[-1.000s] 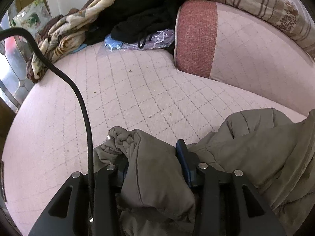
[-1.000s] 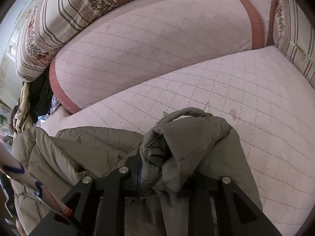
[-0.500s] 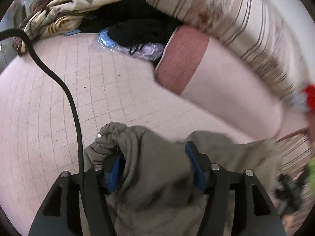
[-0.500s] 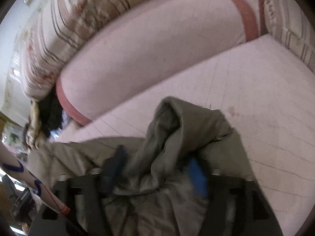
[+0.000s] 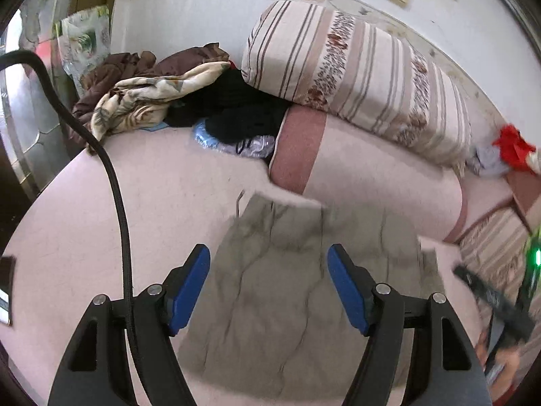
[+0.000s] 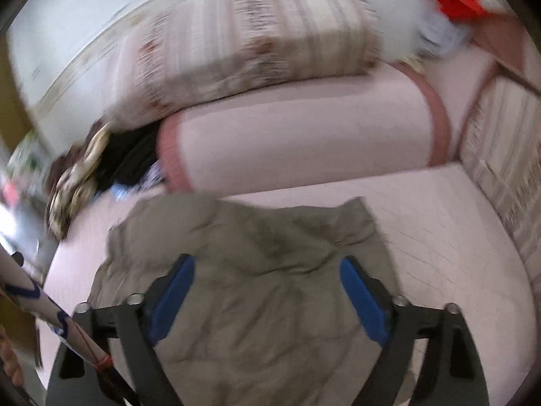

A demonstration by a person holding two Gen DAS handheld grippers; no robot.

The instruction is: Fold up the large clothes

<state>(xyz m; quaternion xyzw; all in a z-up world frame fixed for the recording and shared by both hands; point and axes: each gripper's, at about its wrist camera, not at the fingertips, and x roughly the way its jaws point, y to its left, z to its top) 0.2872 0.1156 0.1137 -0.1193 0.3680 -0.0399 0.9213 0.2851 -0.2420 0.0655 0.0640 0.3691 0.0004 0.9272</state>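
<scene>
An olive-grey padded jacket (image 5: 287, 287) lies spread flat on the pink quilted sofa seat (image 5: 162, 203). It also shows in the right wrist view (image 6: 263, 270). My left gripper (image 5: 268, 267) is open and empty above the jacket, its blue pads (image 5: 189, 284) wide apart. My right gripper (image 6: 267, 280) is open and empty above the jacket too, with blue pads (image 6: 361, 301) apart. The right wrist view is motion-blurred. Part of the right gripper (image 5: 493, 297) shows blurred at the right of the left wrist view.
A pink bolster (image 5: 372, 159) with a striped cushion (image 5: 355, 71) on top lines the back. A pile of clothes and a patterned blanket (image 5: 145, 98) sits at the far left. A black cable (image 5: 115, 182) hangs by the left gripper. A red item (image 5: 514, 149) lies far right.
Both grippers opened and let go of the jacket, then pulled up and back. The jacket dropped from bunched in the jaws to lying spread on the seat.
</scene>
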